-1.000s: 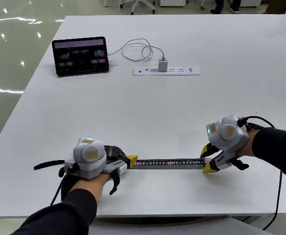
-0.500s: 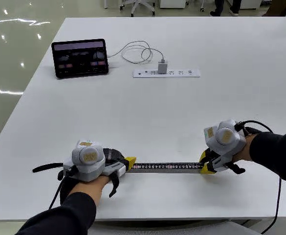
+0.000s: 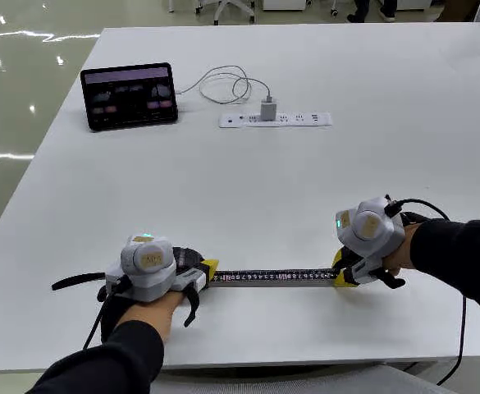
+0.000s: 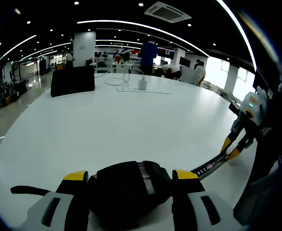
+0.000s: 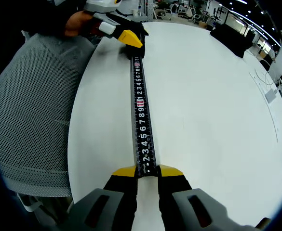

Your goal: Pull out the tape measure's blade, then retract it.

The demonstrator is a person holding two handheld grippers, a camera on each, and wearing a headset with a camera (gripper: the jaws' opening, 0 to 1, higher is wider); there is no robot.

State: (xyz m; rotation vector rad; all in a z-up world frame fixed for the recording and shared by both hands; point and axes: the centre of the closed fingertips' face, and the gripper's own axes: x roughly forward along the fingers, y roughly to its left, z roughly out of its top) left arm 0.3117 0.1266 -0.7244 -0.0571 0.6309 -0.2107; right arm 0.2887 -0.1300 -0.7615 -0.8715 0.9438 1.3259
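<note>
The black tape measure case (image 3: 187, 261) lies near the table's front edge, held between the yellow-tipped jaws of my left gripper (image 3: 200, 274). In the left gripper view the case (image 4: 128, 190) sits between the jaws of the left gripper (image 4: 129, 175). The blade (image 3: 272, 277) lies drawn out flat along the table to the right. My right gripper (image 3: 341, 276) is shut on the blade's end. In the right gripper view the numbered blade (image 5: 141, 110) runs from the right gripper (image 5: 146, 171) up to the left gripper (image 5: 126, 36).
A dark tablet (image 3: 129, 94) stands at the back left, with a white power strip (image 3: 275, 119) and a coiled cable (image 3: 227, 82) beside it. A black strap (image 3: 75, 281) trails left of the case. A mesh chair back (image 5: 34, 110) is beside the table's front edge.
The head camera has shifted slightly. The blade stays drawn out at about the same length, and both grippers keep their hold.
</note>
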